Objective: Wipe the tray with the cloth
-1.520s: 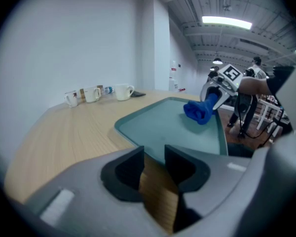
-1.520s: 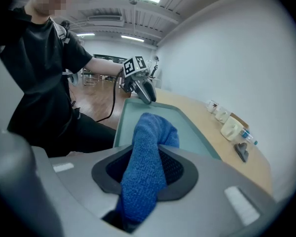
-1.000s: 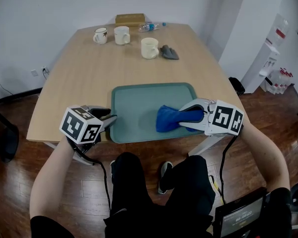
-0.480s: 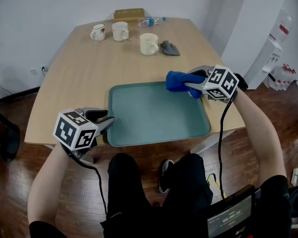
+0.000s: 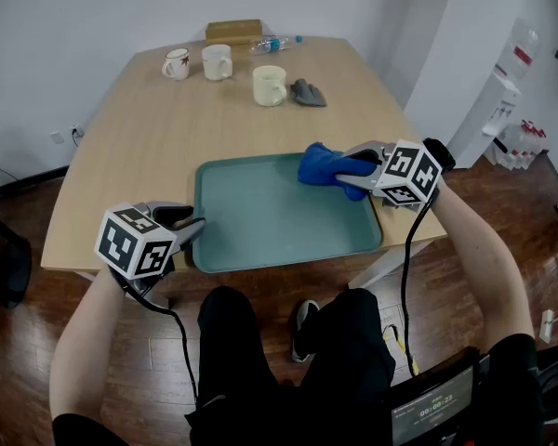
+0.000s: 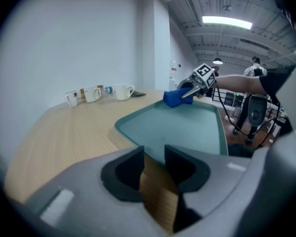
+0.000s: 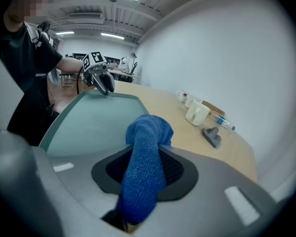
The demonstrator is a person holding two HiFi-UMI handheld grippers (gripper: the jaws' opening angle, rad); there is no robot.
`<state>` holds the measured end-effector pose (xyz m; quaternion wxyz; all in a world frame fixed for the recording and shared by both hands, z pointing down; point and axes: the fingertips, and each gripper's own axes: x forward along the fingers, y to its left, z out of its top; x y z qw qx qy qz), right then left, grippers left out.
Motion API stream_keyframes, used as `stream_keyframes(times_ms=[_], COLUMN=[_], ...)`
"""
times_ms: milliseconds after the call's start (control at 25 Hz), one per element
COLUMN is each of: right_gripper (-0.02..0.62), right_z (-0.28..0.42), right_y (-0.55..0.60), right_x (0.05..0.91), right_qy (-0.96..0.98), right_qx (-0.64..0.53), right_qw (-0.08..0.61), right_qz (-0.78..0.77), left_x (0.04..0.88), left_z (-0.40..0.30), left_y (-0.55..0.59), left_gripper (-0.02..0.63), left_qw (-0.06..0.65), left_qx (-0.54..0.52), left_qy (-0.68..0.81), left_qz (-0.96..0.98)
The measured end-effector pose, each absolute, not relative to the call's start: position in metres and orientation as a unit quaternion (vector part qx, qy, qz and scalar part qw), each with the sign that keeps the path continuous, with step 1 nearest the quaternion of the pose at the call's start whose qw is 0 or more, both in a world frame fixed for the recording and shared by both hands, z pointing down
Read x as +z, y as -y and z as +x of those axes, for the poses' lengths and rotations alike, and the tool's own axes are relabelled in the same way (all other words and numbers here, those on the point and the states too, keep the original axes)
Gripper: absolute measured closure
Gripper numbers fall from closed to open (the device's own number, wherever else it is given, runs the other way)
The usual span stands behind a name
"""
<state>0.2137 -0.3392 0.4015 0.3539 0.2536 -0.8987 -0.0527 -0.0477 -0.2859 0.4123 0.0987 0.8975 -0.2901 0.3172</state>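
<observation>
Cloth work: our right tool is clamped on the crumpled blue terry cloth, which sits on the teal plastic tray at the corner farthest from our left tool. That one, jaws slightly apart over the wooden bench, noses the tray's corner, likely bracing it.

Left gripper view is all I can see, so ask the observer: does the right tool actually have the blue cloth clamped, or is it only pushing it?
Observer: Clamped. The right gripper view shows the blue cloth pinched between the jaws of the right tool, bunching out past the tips.
Operator: Where is my left tool against the tray?
Observer: The head view puts the left tool at the near left corner of the tray; contact I can't tell.
Operator: That dark thing by the nearest mug?
Observer: A grey crumpled lump, just right of the mug in the head view.
</observation>
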Motion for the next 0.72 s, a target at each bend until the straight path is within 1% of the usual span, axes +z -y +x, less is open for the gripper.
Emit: stream_keyframes(times_ms=[440, 720], right_gripper=[0.482, 0.482], right_z=[0.205, 0.203], right_y=[0.244, 0.216], right_x=[0.400, 0.398], right_qy=[0.912, 0.917], right_qx=[-0.054, -0.061], right_qw=[0.342, 0.333], right_qz=[0.220, 0.211], left_x=[0.412, 0.414], left_z=[-0.049, -0.048], left_y=[0.286, 0.287], left_gripper=[0.472, 0.474], left_qw=[0.097, 0.092], left_qx=[0.320, 0.318], left_qy=[0.292, 0.297], left_qz=[0.896, 0.896])
